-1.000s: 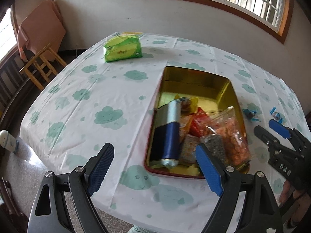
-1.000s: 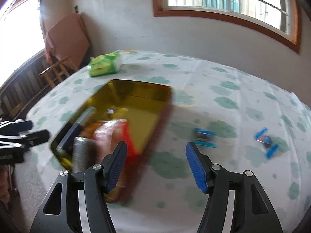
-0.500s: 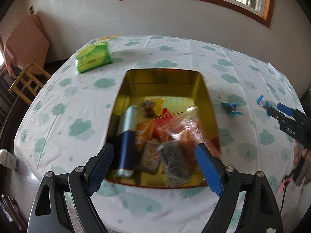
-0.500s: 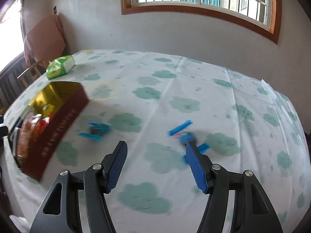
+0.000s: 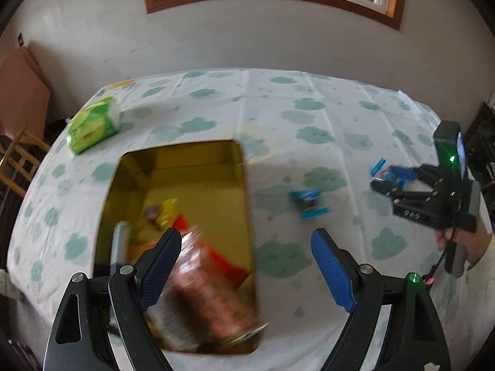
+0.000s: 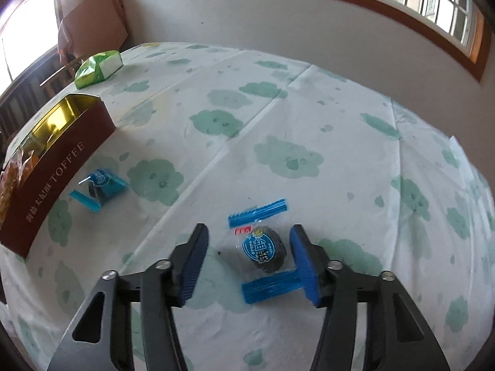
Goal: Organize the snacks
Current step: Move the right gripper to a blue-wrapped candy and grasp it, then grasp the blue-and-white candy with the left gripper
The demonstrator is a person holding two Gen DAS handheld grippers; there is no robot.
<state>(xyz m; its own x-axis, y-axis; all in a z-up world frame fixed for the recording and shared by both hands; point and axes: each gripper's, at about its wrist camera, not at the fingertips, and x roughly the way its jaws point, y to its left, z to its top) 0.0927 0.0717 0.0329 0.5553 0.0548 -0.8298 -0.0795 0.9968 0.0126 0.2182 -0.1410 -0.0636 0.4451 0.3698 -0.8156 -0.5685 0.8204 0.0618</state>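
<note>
With your right gripper (image 6: 247, 259) spread wide around the dark round sweet in its clear, blue-ended wrapper (image 6: 264, 249) on the bench (image 6: 309, 117), centre it, since it lies nearer the right finger. Close on the body, not the crimped ends. Your left gripper (image 5: 244, 273) hangs wide and empty beside the gold-lined red toffee tin (image 5: 185, 167).

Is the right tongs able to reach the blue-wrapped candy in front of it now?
Probably yes. The right tongs is open, and the blue-wrapped candy lies on the tablecloth between its two fingers, nearer the right one. Nothing stands in the way.
</note>
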